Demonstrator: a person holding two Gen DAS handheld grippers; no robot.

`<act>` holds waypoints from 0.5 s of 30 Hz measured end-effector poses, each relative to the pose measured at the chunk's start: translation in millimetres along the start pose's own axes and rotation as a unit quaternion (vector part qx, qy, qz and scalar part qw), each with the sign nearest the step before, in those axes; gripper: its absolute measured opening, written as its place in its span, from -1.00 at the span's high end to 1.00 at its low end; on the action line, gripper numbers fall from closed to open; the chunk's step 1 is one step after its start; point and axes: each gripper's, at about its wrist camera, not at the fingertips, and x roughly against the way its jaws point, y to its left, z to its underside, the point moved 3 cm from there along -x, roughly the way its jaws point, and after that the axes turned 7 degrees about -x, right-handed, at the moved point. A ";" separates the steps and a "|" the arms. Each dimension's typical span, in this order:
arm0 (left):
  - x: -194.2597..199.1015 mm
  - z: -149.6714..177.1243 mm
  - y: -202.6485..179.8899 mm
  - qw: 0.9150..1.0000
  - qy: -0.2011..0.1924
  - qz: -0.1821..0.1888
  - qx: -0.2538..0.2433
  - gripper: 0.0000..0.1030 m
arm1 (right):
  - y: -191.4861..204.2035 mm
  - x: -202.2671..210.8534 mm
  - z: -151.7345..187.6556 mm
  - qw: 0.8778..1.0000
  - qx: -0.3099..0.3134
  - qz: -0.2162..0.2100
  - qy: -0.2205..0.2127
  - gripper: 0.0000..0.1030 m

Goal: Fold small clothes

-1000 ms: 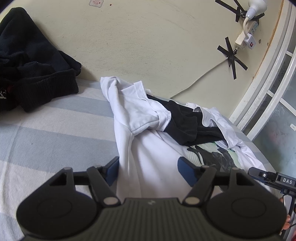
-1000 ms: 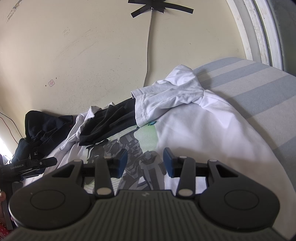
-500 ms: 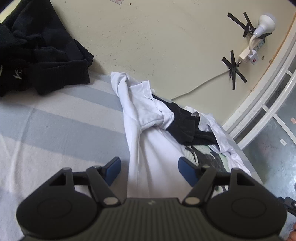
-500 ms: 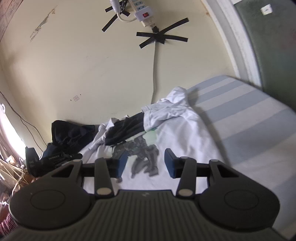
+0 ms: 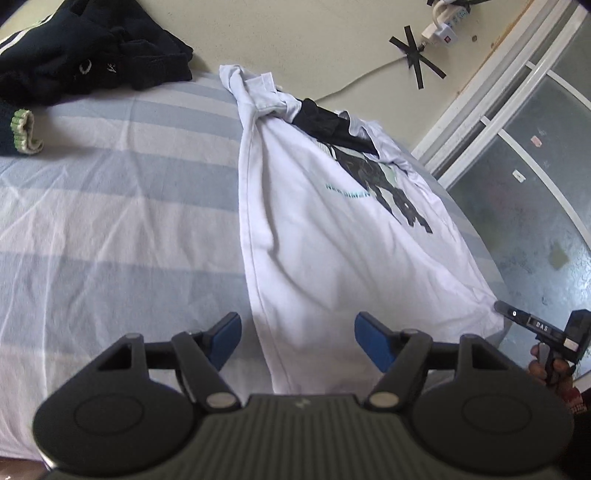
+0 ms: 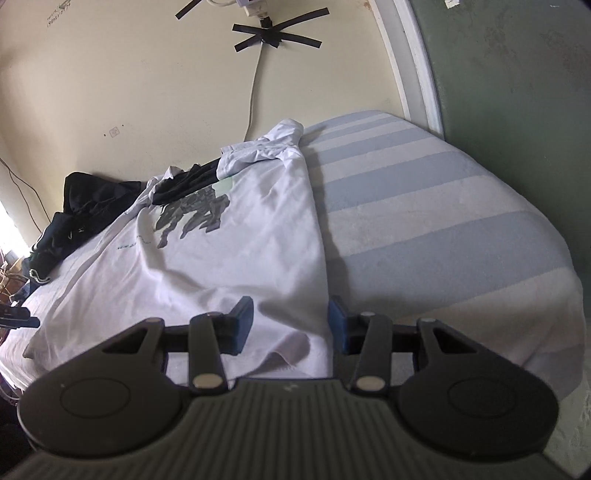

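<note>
A white T-shirt (image 5: pixel 332 236) with a dark printed figure lies spread lengthwise on the striped bed; it also shows in the right wrist view (image 6: pixel 229 258). A black garment (image 5: pixel 325 123) lies across its far end, between bunched white sleeves. My left gripper (image 5: pixel 297 341) is open and empty, jaws either side of the shirt's near left hem corner. My right gripper (image 6: pixel 291 325) is open and empty, jaws either side of the near right hem corner, just above the cloth.
A pile of dark clothes (image 5: pixel 81 48) lies at the bed's far left by the wall. The blue-and-white striped bedsheet (image 5: pixel 110 229) lies bare left of the shirt and right of it (image 6: pixel 424 229). A window frame (image 5: pixel 517 92) and taped power strip (image 5: pixel 443 29) stand at the right.
Both grippers have drawn back from the shirt's far end, near the print, to its near hem. Both stayed open and empty. The shirt has not moved.
</note>
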 end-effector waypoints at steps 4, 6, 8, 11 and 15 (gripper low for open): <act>-6.0 12.0 -12.3 0.999 0.026 -0.031 -0.017 -0.28 | -11.7 6.6 3.4 1.000 0.001 0.010 -0.007 0.07; -4.7 11.4 -14.1 0.999 0.031 -0.035 -0.019 -0.23 | -19.2 9.7 2.2 1.000 -0.018 0.004 -0.019 0.07; -5.5 11.2 -13.0 0.999 0.036 -0.038 -0.015 0.50 | -25.8 8.4 1.7 0.999 -0.039 -0.006 -0.022 0.09; -3.9 14.0 -8.1 0.999 0.042 -0.033 0.004 0.87 | -19.4 2.9 6.0 0.999 -0.023 -0.021 -0.008 0.81; 25.8 4.1 -3.9 1.000 0.006 -0.022 0.015 0.88 | 0.6 8.8 8.9 0.997 0.007 -0.071 0.002 0.90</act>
